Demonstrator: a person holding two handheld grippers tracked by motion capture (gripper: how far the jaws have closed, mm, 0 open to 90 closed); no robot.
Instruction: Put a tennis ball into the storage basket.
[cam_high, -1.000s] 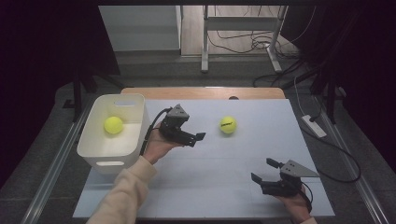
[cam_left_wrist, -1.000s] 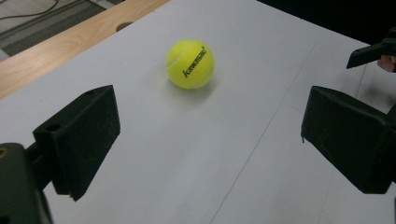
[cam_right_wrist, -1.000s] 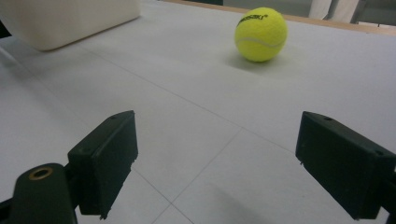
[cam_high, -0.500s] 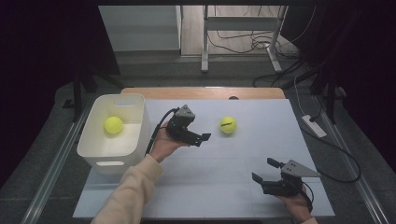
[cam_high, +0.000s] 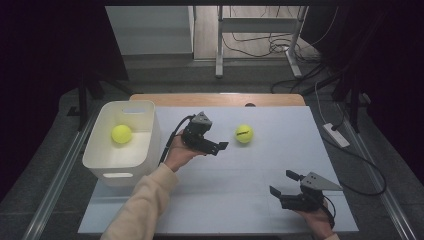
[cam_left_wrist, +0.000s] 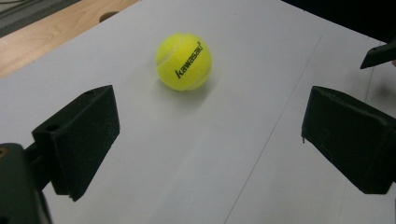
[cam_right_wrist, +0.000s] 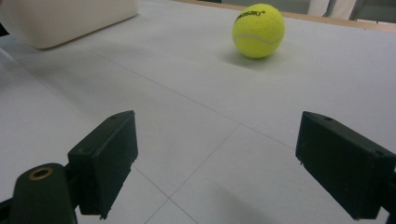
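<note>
a pale grey table top (cam_high: 235, 185) fills the middle of the high view, with a strip of bare wood (cam_high: 220, 99) along its far edge. at the left of that frame stands a white plastic bin (cam_high: 142, 137) with a handle slot in its near wall, and a yellow tennis ball (cam_high: 121, 134) lies inside it toward the upper part. a cream sleeve (cam_high: 137, 207) rises from the bottom edge left of centre, and its hand carries the left gripper (cam_high: 216, 146) near the middle of the frame, just right of the bin, pointing toward the right with a black cable looping off its back. its jaws are spread wide with nothing between them; in the left gripper view they stand at the lower left and right edges, bare table between. in the lower right of the high view the right gripper (cam_high: 283, 186) sits low over the table in the other hand, jaws likewise parted and empty, pointing to the upper left. the smallest thing, a second yellow tennis ball (cam_high: 244, 133) printed "kawasaki" in black, rests on the table just right of the left gripper's tips, apart from them; it lies at upper centre in the left gripper view (cam_left_wrist: 183, 61) and upper right in the right gripper view (cam_right_wrist: 258, 31).
</note>
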